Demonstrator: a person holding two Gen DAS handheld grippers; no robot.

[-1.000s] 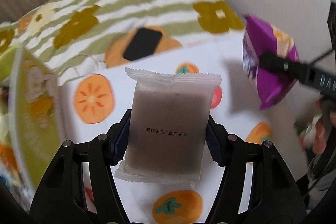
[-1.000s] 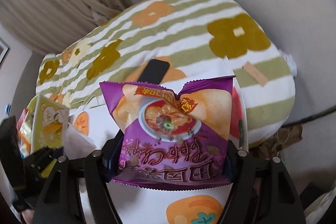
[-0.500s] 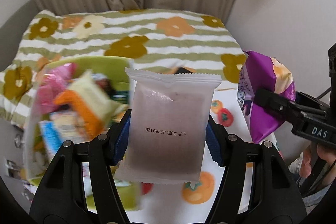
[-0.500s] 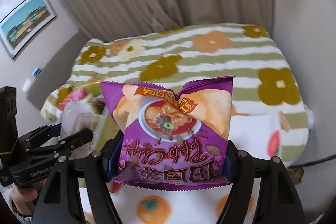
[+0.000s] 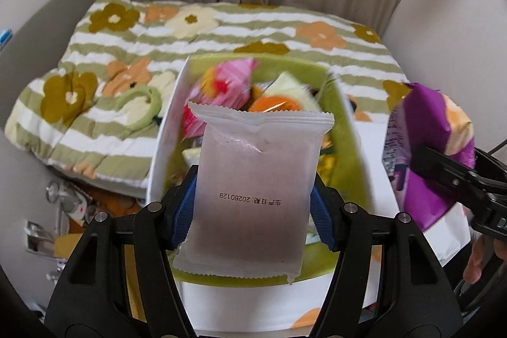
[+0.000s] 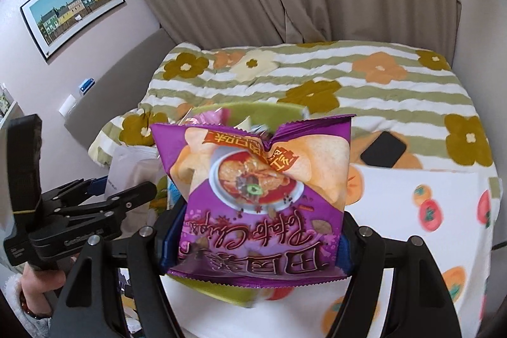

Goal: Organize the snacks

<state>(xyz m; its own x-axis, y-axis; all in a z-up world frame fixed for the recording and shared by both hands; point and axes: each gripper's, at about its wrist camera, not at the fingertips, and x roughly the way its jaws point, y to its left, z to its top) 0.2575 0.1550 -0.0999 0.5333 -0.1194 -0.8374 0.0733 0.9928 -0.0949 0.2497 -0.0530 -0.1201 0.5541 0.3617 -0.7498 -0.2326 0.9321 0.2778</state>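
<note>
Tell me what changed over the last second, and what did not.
Both grippers swung from the persimmon-print cloth toward the green snack box. The left gripper now holds the white packet in front of the box's open top; the right gripper brought the purple chip bag alongside. Both grips are unchanged, nothing released. The black phone stayed on the bed.

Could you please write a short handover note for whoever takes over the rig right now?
Left tongs: shut on the white packet, held above the green box.
Right tongs: shut on the purple chip bag, held beside it, to the right.
The box already holds several snacks, among them a pink pack.
Done: both items picked up.
Left: drop both into the box. A black phone lies on the bed.
</note>
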